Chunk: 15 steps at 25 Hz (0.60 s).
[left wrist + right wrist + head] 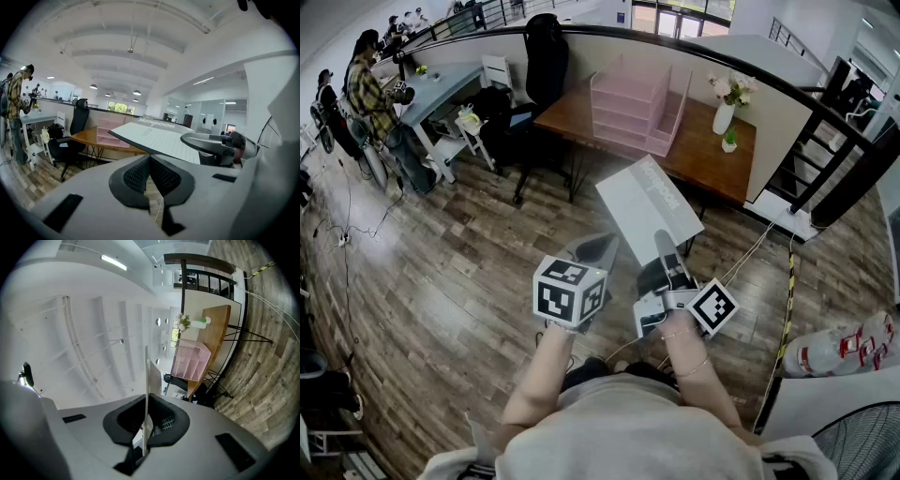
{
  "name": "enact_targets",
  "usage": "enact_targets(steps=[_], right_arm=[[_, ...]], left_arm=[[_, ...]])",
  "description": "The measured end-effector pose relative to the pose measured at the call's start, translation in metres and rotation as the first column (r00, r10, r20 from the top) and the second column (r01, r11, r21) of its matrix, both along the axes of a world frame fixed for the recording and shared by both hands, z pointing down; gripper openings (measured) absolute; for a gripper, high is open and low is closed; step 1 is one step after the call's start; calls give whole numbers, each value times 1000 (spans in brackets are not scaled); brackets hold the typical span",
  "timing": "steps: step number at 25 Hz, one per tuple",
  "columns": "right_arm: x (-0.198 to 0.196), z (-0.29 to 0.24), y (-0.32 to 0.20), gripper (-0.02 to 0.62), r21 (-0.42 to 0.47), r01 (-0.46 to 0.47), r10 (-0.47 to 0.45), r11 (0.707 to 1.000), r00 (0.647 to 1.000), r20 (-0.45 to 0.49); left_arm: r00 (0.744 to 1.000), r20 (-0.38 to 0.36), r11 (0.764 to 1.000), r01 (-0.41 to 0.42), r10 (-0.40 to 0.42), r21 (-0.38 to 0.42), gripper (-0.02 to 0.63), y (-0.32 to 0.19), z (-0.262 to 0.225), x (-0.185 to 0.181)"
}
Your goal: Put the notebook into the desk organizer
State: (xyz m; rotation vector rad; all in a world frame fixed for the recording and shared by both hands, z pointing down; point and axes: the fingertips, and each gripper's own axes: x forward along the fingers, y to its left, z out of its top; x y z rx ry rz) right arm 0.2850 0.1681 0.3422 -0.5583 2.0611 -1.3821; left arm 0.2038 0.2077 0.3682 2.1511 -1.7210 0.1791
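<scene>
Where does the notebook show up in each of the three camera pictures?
Head view: notebook at centre, just above the right gripper that holds it.
Left gripper view: notebook at centre, its lined face showing.
Right gripper view: notebook edge-on, a thin vertical sliver between the jaws.
Shared landmark: the pink desk organizer.

We look down on a brown wooden tabletop (703,159) set against a curved half-wall (769,108), with a pink desk organizer (633,103) at its left end and a white vase (724,119) of flowers beside a small potted plant (729,141) at its right.
</scene>
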Motion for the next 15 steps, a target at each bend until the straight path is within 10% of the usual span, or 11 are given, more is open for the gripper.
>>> enact_targets(steps=[15], right_arm=[[-12,4,3,17,11,-29,29,1000,999,-39]], left_arm=[[999,-25,1000,20,-20,-5,0,0,8,-26]])
